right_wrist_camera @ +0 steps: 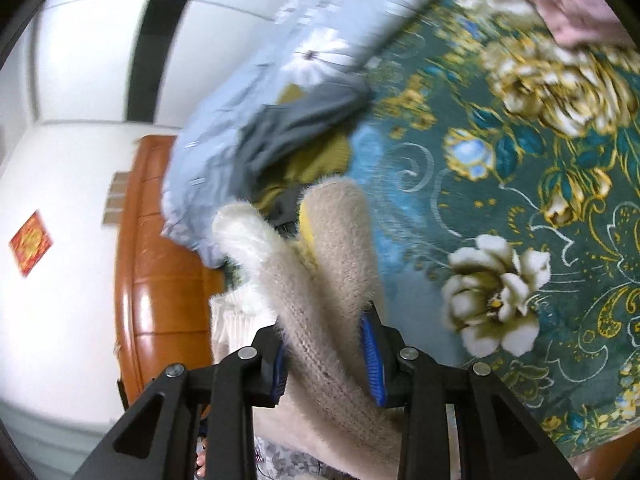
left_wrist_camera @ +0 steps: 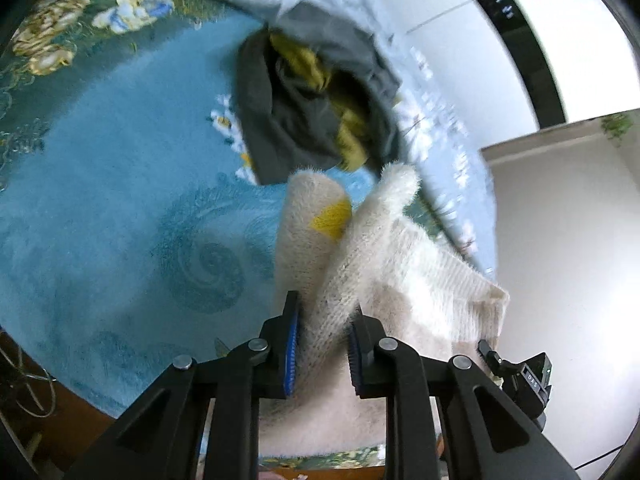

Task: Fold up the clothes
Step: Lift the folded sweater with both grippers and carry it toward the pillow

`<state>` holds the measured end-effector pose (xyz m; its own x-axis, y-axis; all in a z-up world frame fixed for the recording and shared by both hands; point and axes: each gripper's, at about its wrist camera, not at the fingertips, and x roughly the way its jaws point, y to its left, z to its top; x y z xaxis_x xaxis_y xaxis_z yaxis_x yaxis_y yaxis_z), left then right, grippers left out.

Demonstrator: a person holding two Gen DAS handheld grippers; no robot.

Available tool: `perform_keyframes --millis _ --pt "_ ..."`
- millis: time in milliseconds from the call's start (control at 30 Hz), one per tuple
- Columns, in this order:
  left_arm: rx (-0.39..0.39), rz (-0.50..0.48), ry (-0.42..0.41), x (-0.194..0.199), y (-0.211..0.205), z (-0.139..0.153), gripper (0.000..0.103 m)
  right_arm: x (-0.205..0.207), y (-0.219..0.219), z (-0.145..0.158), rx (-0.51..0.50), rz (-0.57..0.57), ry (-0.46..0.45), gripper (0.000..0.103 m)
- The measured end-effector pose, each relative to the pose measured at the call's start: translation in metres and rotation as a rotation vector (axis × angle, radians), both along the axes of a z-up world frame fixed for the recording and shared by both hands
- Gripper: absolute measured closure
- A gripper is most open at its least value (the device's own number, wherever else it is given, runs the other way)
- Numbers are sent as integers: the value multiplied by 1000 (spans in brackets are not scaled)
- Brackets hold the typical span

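The cream fuzzy knitted sweater (left_wrist_camera: 384, 264) with a yellow patch hangs lifted above the bed, pinched in both grippers. The left gripper (left_wrist_camera: 322, 344) has its jaws closed narrowly on a bunched fold of the knit, blue pads pressed into the fabric; the right gripper (right_wrist_camera: 326, 354) clamps another thick fold the same way. Beyond the left gripper's side, the blue plush blanket with a swirl and flower pattern (left_wrist_camera: 120, 208) lies bare over a broad stretch, running out to its dark green floral border (right_wrist_camera: 520, 160). Ahead, a heap of dark grey and olive-yellow clothes (left_wrist_camera: 316, 100) lies against a pale blue floral quilt (right_wrist_camera: 248, 80), closing that side. A glossy orange-brown wooden bed frame (right_wrist_camera: 140, 260) marks the edge next to the white wall (right_wrist_camera: 60, 200). The sweater shows ribbed knit and a hairy nap, and two rounded folds stand up past the fingertips. A pink cloth (right_wrist_camera: 580, 12) lies at the far corner.
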<state>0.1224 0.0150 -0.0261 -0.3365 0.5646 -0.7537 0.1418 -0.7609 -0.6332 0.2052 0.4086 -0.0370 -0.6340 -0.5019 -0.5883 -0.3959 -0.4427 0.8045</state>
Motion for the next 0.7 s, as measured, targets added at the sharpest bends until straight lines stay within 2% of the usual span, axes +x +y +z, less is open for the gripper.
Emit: perform_keyframes --millis 200,400,500,633,700 --pt "25 0 129 45 -9 55 82 40 -8 53 13 23 113 69" --pt "22 -52 168 63 19 83 83 82 13 73 17 -1 158 69" --pt "34 -88 178 62 52 88 84 102 40 76 20 -36 168 69" --pt "41 -186 192 47 130 87 85 120 99 79 30 -101 177 69" --pt "42 -232 192 37 175 86 85 128 142 80 40 -134 191 69"
